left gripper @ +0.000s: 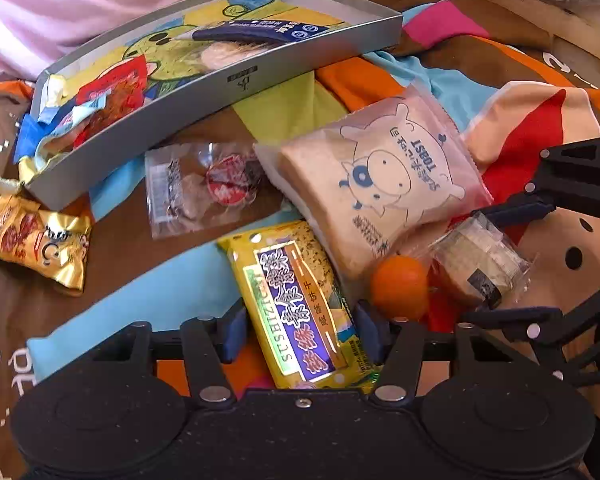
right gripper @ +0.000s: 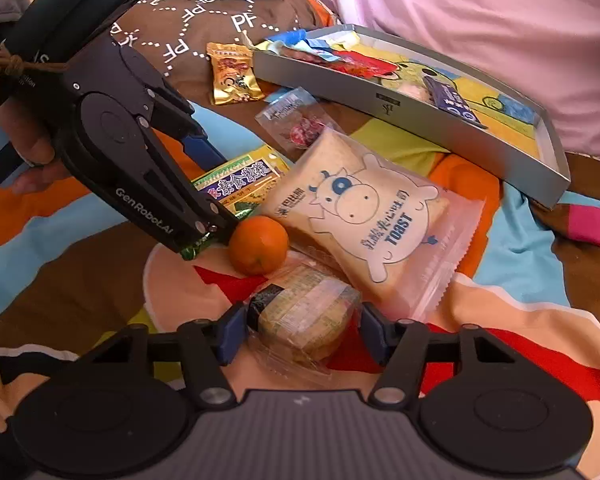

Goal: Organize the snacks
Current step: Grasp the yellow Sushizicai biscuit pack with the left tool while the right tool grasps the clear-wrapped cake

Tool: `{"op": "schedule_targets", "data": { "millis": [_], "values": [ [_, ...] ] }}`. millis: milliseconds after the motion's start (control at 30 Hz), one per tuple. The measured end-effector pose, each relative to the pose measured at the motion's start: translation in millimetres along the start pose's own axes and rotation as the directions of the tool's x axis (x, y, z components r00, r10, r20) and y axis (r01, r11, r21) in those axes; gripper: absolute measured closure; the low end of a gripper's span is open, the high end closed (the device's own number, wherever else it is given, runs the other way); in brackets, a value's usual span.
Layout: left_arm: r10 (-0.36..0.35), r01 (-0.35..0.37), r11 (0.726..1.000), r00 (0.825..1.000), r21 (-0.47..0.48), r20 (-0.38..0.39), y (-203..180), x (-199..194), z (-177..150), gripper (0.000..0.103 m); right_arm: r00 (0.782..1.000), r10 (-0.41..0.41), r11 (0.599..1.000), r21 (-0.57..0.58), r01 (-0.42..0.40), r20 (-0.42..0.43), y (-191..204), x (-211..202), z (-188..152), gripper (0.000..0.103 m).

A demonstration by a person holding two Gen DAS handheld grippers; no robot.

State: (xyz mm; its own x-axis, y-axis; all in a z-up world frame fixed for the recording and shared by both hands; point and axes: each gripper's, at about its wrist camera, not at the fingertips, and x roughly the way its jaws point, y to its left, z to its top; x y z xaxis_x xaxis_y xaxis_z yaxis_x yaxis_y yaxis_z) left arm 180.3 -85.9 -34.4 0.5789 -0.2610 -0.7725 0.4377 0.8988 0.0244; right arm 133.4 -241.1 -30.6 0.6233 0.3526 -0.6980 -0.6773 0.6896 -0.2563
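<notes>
My left gripper (left gripper: 300, 334) is open, its blue pads on either side of a yellow and purple biscuit packet (left gripper: 296, 304) lying on the bedspread. The right gripper (right gripper: 302, 334) is open too and straddles a small cake in clear wrap (right gripper: 304, 316). An orange (right gripper: 259, 245) lies between the two packets. Beyond them rests a pink toast bag (left gripper: 380, 184) with a cow drawing. A grey tray (left gripper: 220, 92) farther back holds several wrapped snacks and a dark blue packet. The right wrist view shows the left gripper (right gripper: 224, 192) coming in from the left over the biscuit packet (right gripper: 240, 178).
A clear packet with a red sweet (left gripper: 208, 188) and a gold packet (left gripper: 36, 240) lie loose in front of the tray. Everything sits on a rumpled, colourful bedspread (left gripper: 160, 288). Pink bedding (right gripper: 480, 8) rises behind the tray. A hand (right gripper: 32, 152) holds the left gripper.
</notes>
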Motion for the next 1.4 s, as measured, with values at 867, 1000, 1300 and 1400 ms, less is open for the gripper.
{"op": "schedule_targets", "data": {
  "millis": [867, 1000, 1300, 1400],
  "values": [
    [-0.016, 0.016, 1.000, 0.998, -0.002, -0.053, 7.8, -32.3, -22.9, 0.051, 0.999, 0.015, 0.999, -0.051, -0.014, 0.032, 14.3, -30.7, 3.1, 0.040],
    [-0.012, 0.012, 0.999, 1.000, 0.049, -0.004, 10.1, -58.3, -34.6, 0.052, 0.998, 0.016, 0.998, -0.061, -0.012, 0.058, 15.0, -35.4, 5.6, 0.040],
    [0.045, -0.044, 0.999, 0.994, -0.011, 0.101, 22.6, -74.7, -8.6, 0.053, 0.994, -0.015, 1.000, -0.004, 0.016, 0.109, 3.4, -36.5, 31.0, 0.040],
    [0.071, -0.063, 0.995, 0.991, -0.071, 0.111, 27.5, -73.1, 0.7, 0.053, 0.991, -0.030, 1.000, 0.003, 0.030, 0.133, 0.7, -36.2, 39.1, 0.040]
  ]
}}
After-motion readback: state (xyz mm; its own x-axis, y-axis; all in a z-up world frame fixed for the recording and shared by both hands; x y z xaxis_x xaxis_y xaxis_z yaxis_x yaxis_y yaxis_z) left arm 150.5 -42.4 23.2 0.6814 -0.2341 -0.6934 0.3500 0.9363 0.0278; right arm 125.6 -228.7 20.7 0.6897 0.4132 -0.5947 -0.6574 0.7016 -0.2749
